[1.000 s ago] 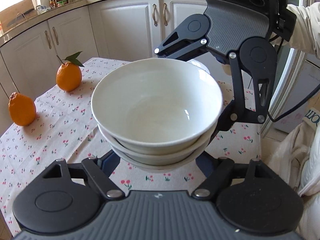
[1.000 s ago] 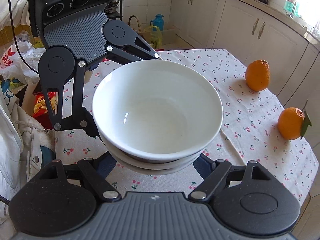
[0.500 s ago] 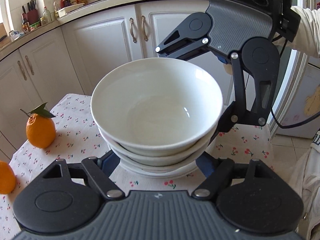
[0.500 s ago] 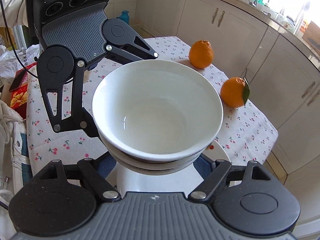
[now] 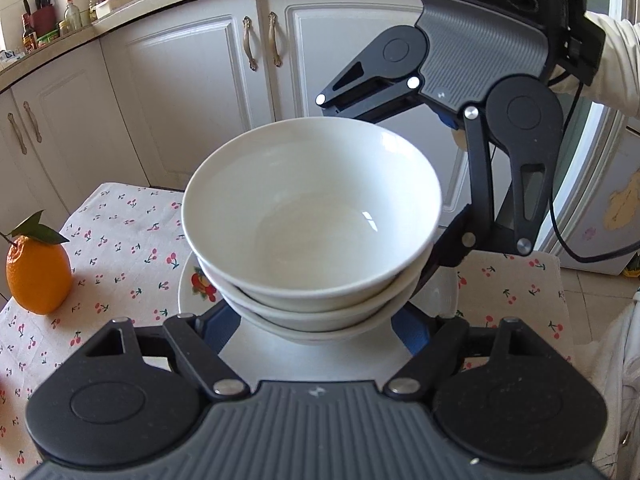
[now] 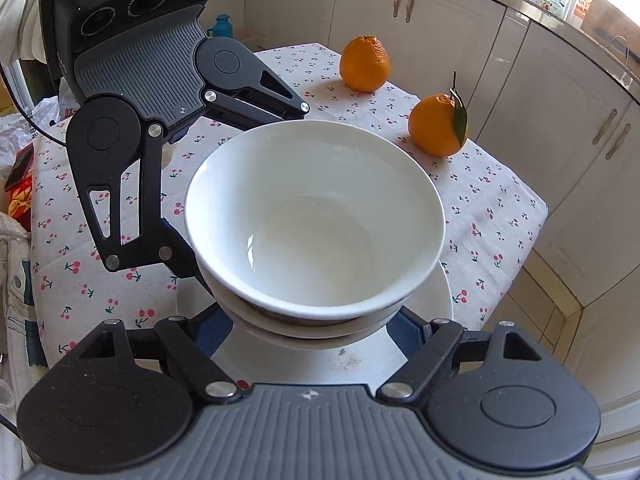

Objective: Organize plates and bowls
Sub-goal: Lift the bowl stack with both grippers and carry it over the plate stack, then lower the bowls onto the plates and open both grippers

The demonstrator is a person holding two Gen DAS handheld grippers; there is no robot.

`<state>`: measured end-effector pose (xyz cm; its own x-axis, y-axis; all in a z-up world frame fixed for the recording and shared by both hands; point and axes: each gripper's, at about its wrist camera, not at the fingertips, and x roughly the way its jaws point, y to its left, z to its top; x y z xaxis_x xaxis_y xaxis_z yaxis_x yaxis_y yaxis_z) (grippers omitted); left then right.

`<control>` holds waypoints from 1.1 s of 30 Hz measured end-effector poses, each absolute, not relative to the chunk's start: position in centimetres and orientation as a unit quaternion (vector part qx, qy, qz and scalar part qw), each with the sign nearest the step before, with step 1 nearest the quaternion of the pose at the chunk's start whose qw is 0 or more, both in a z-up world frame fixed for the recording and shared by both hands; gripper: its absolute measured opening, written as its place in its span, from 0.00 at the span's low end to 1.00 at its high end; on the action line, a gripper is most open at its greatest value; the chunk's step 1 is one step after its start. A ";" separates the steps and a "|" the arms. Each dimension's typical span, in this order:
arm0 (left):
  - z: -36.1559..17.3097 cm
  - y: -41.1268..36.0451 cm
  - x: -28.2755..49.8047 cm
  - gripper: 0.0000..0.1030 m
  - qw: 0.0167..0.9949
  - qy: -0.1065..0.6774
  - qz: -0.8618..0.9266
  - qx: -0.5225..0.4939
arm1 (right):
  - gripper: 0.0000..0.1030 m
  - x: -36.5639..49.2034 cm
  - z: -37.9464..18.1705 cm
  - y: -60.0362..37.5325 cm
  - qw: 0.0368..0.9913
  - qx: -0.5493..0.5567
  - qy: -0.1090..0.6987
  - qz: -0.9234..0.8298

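A stack of nested white bowls (image 5: 312,224) (image 6: 316,220) is held between my two grippers, just above a white plate (image 5: 188,284) (image 6: 440,300) with a fruit print at its rim, on the cherry-print tablecloth. My left gripper (image 5: 312,320) grips the stack from one side with blue-padded fingers spread around the lowest bowl. My right gripper (image 6: 312,324) holds the opposite side the same way. Each gripper shows across the bowls in the other's view. The fingertips are hidden under the bowls.
Two oranges (image 6: 365,63) (image 6: 438,125) sit on the tablecloth (image 6: 492,196); one with a leaf shows in the left wrist view (image 5: 38,272). White kitchen cabinets (image 5: 192,80) stand behind the table. The table edge (image 6: 532,216) is close by the plate.
Both grippers carried the bowl stack sideways across the table and down over the white plate, which now shows beneath the stack. The grip is unchanged.
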<state>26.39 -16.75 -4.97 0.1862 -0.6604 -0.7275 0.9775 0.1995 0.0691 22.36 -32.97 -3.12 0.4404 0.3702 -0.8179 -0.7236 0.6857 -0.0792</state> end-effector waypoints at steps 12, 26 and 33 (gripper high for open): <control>-5.4 -16.8 26.7 0.80 0.722 0.288 -0.567 0.272 | 0.84 23.1 -3.7 -33.4 0.823 -0.191 0.422 0.329; -4.2 -14.8 24.1 0.94 0.759 0.256 -0.541 0.257 | 1.00 21.4 -3.1 -32.6 0.836 -0.201 0.411 0.302; -1.9 -11.6 20.2 1.00 0.840 0.199 -0.467 0.191 | 1.00 17.1 -0.9 -31.6 0.880 -0.165 0.391 0.212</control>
